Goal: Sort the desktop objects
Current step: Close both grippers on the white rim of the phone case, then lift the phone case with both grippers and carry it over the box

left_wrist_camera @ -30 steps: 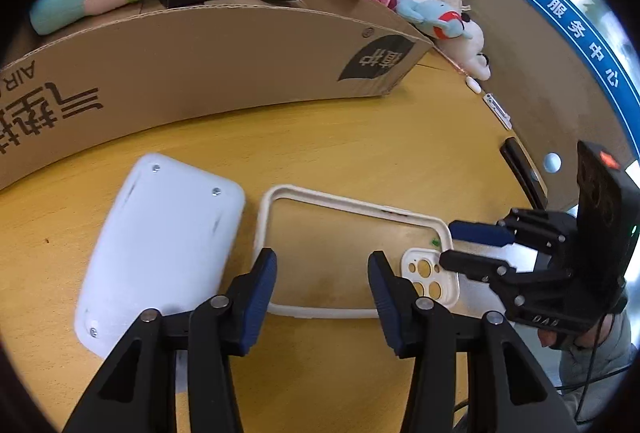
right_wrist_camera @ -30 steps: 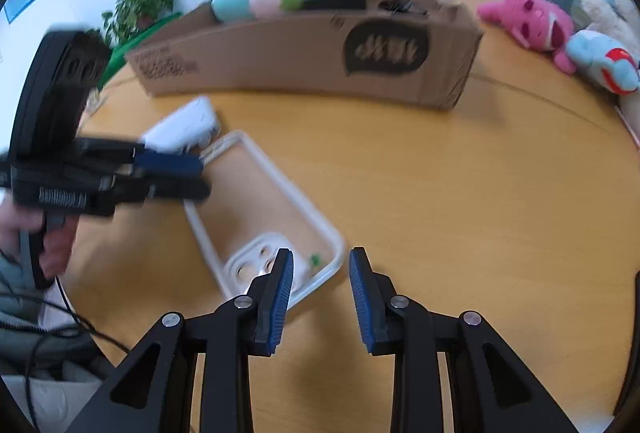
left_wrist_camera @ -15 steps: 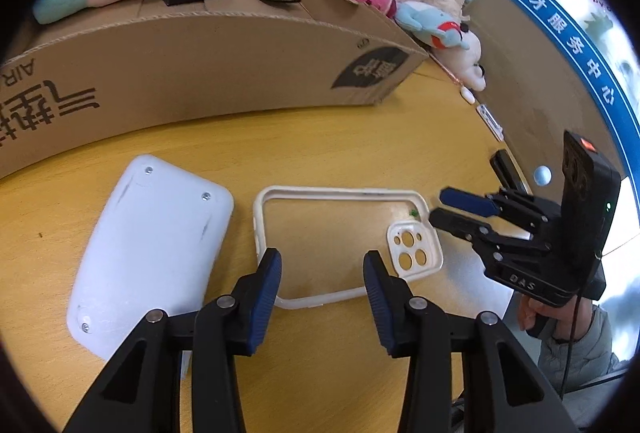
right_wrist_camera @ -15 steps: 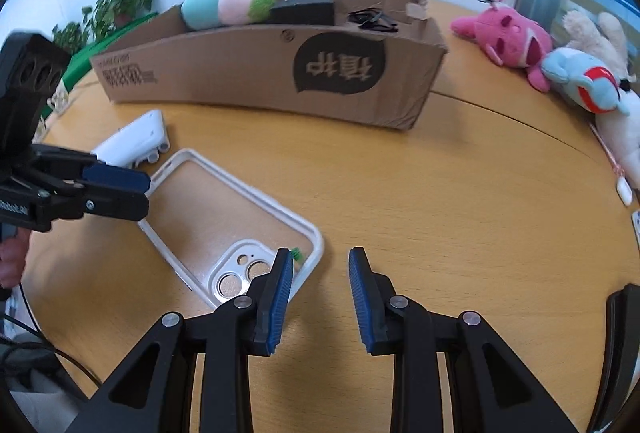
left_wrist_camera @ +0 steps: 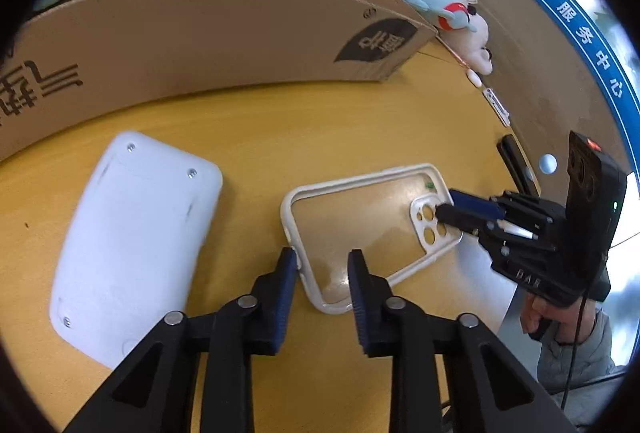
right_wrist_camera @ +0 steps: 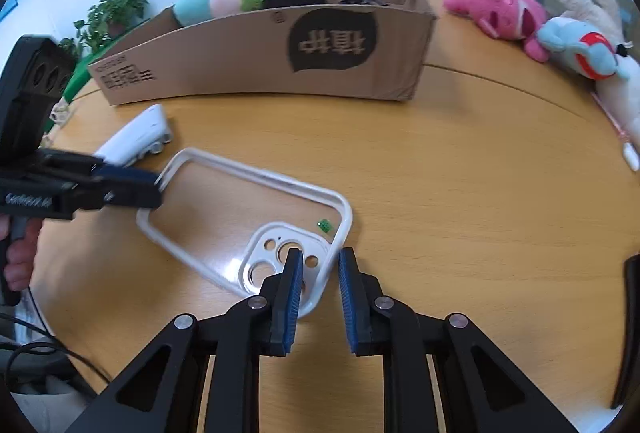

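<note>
A clear phone case with a white rim [left_wrist_camera: 360, 217] [right_wrist_camera: 224, 209] lies flat on the wooden table [left_wrist_camera: 280, 121]. My left gripper [left_wrist_camera: 322, 263] [right_wrist_camera: 154, 187] straddles the rim at the case's plain end. Its jaws are closing: one pad is at the rim's outside, and the other stands inside the case with a gap showing. My right gripper [right_wrist_camera: 320, 259] [left_wrist_camera: 446, 205] straddles the rim beside the camera cut-out [right_wrist_camera: 280, 253]. It is closing too, with a small gap left at the inner pad.
A white plastic device [left_wrist_camera: 132, 233] [right_wrist_camera: 140, 135] lies left of the case. Behind stands a long cardboard box [right_wrist_camera: 260, 61] holding a plush toy, a black adapter and cables. Plush toys [right_wrist_camera: 560, 33] sit at the back right. A black phone [left_wrist_camera: 518, 165] lies near the right table edge.
Both grippers' jaws have narrowed, each now around the case's rim at opposite ends. The right gripper's fingers have reached the camera cut-out. The case looks slightly turned.
</note>
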